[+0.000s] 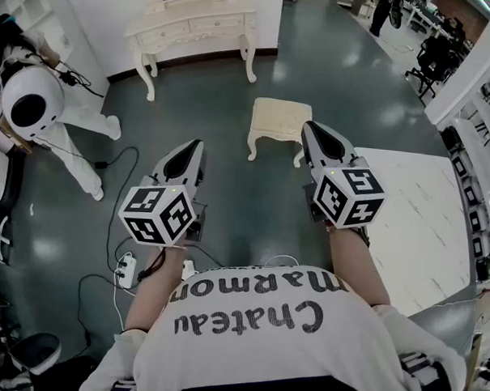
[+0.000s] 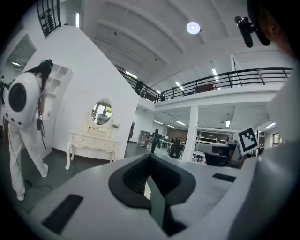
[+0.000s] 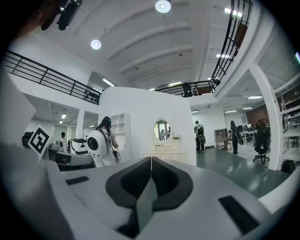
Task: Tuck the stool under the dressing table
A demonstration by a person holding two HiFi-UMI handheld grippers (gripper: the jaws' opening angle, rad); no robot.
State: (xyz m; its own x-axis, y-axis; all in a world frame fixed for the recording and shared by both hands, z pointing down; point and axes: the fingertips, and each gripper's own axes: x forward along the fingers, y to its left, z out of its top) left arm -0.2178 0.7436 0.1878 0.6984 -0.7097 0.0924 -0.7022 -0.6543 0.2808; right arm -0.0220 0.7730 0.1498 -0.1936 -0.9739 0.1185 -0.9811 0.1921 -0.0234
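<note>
– Shoving with left gripper (image 1: 193, 150) and right gripper (image 1: 313, 130), both closed, empty, might skew the cream square wooden stool (image 1: 279, 119).
– Standing well short of the white carved dressing table (image 1: 195, 28), it could snag a leg.

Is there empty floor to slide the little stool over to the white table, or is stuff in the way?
Yes. The floor between the stool and the dressing table is bare, and so is the gap between the table's legs. It is crowded on the left: a person in white, black cables and a power strip.
</note>
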